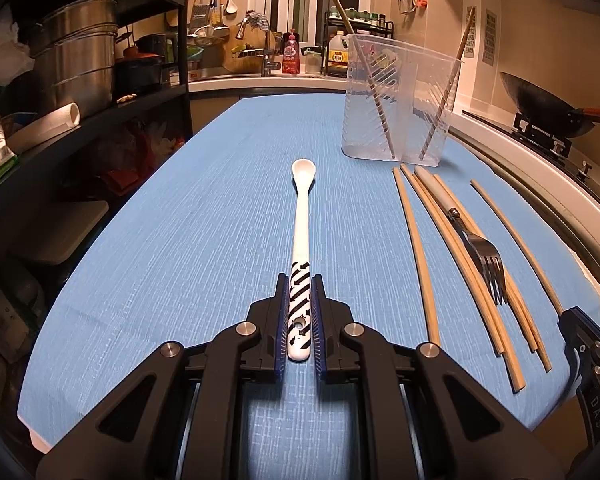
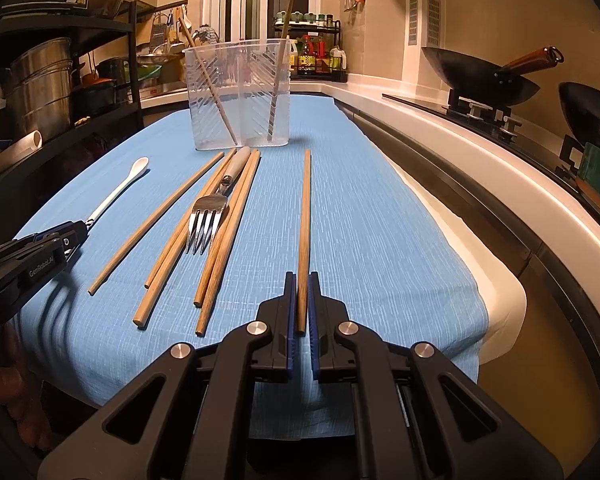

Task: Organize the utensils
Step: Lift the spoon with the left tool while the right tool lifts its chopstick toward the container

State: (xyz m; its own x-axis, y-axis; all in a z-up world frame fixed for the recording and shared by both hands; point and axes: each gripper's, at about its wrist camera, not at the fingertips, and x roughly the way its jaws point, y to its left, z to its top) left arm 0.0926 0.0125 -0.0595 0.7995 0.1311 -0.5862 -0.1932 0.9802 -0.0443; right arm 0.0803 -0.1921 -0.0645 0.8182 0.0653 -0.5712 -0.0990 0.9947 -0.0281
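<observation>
Left gripper (image 1: pixel 300 312) is closed on the patterned handle end of the white spoon (image 1: pixel 302 216); the bowl points toward 12 o'clock and the spoon looks to lie along the blue cloth (image 1: pixel 180 220), whether lifted or resting I cannot tell. Right gripper (image 2: pixel 302 308) is closed on the near end of a single chopstick (image 2: pixel 305 216), which runs toward 12 o'clock, apart from the other sticks. Clear holder (image 2: pixel 242 96) stands at 12 o'clock on the far part of the cloth, two chopsticks leaning inside it, one in each compartment as far as I can judge. Risks: both grips sit at the extreme end of long utensils, so each may pivot or droop between the pads on lifting; the glazed spoon is likely slippery and could slide out and break. The holder is light plastic and may tip or skid if a tip strikes its rim. The fork (image 2: pixel 206 216) lies across the chopstick bundle (image 2: pixel 204 240) at 11 o'clock of the right gripper; disturbing one stick could roll the others off the near edge. The two grippers work close together and could collide near the holder. Count: spoon 1; fork 1; chopsticks in holder 2; loose chopsticks in bundle 5, as best counted; gripped chopstick 1; holder 1.
</observation>
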